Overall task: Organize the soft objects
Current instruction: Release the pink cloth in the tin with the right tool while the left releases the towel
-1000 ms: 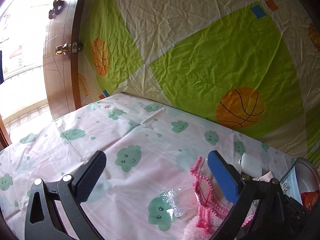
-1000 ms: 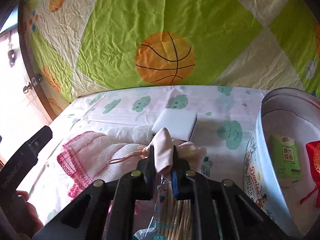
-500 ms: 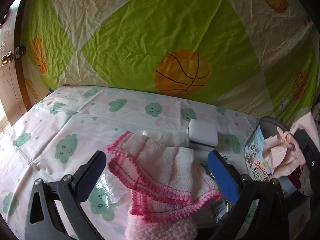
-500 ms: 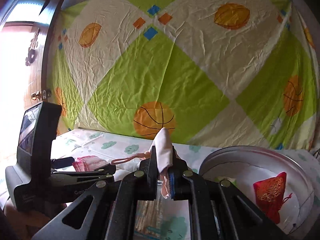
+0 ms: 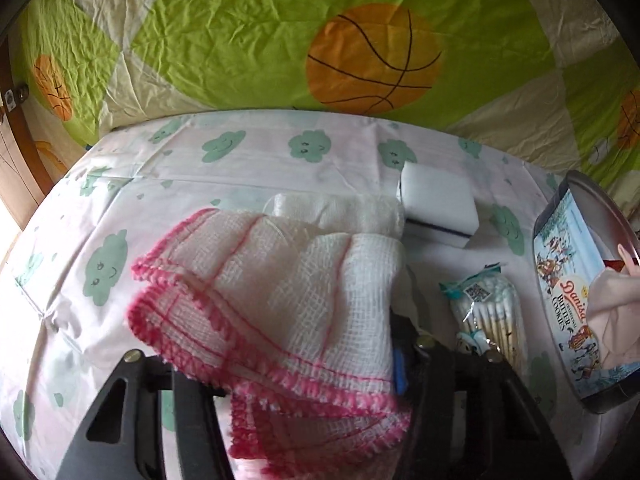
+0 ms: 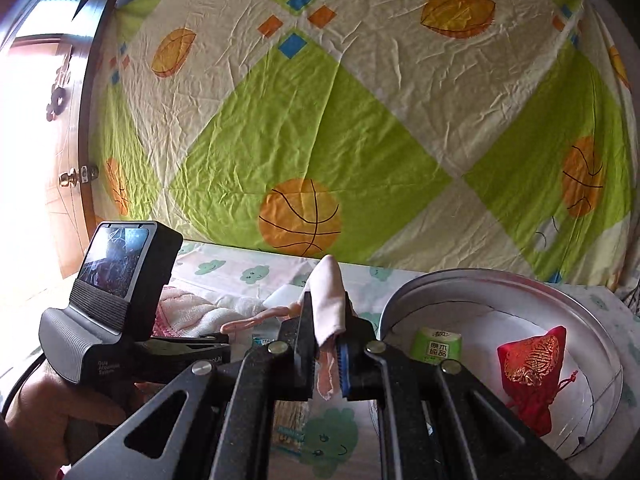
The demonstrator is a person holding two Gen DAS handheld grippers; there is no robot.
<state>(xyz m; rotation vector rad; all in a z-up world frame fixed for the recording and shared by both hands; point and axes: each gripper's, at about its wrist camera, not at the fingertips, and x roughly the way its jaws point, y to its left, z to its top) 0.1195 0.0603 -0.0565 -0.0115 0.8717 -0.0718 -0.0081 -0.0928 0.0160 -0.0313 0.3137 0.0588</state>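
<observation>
My left gripper (image 5: 304, 360) is shut on a white gauze cloth with pink edging (image 5: 276, 300), which drapes over the jaws and hides the fingertips. My right gripper (image 6: 326, 328) is shut on a pale pink cloth (image 6: 328, 296) and holds it up beside the round cookie tin (image 6: 612, 364). The tin (image 5: 568, 292) also shows at the right of the left wrist view, with the pink cloth (image 5: 616, 300) hanging over it. Inside the tin lie a red embroidered pouch (image 6: 536, 364) and a green packet (image 6: 438, 344).
A white sponge block (image 5: 438, 204), a rolled white cloth (image 5: 340, 208) and a bag of cotton swabs (image 5: 490, 312) lie on the cloud-print sheet (image 5: 120, 200). A green basketball-print sheet (image 6: 320, 140) hangs behind. A wooden door (image 6: 68, 184) stands at the left.
My left gripper swung right, moved over the pink-edged gauze cloth and closed on it. My right gripper rose with the pink cloth and came beside the tin.
</observation>
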